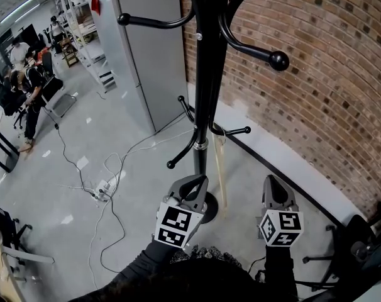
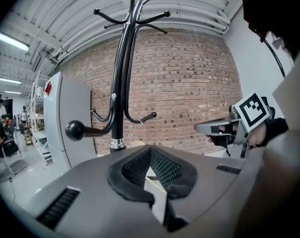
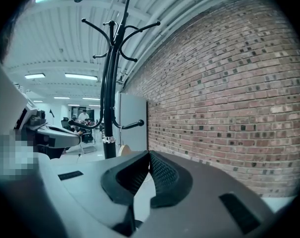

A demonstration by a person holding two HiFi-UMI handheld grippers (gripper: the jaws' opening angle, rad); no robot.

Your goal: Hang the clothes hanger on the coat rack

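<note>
wooden clothes hanger (image 1: pixel 220 168) hangs off a low hook of the black coat rack (image 1: pixel 207 74), right by the pole, its pale body dangling twd the base, apart from both tools. left gripper (image 1: pixel 200 180) & right gripper (image 1: pixel 270 181) sit side by side in front of the rack, pointed at it, each w/ jaws pressed together and nothing btwn the pads. brick wall (image 1: pixel 316 93) is right of the rack, grey cabinet (image 1: pixel 146 55) behind it, cables (image 1: pixel 109 187) on the floor at left.
</note>
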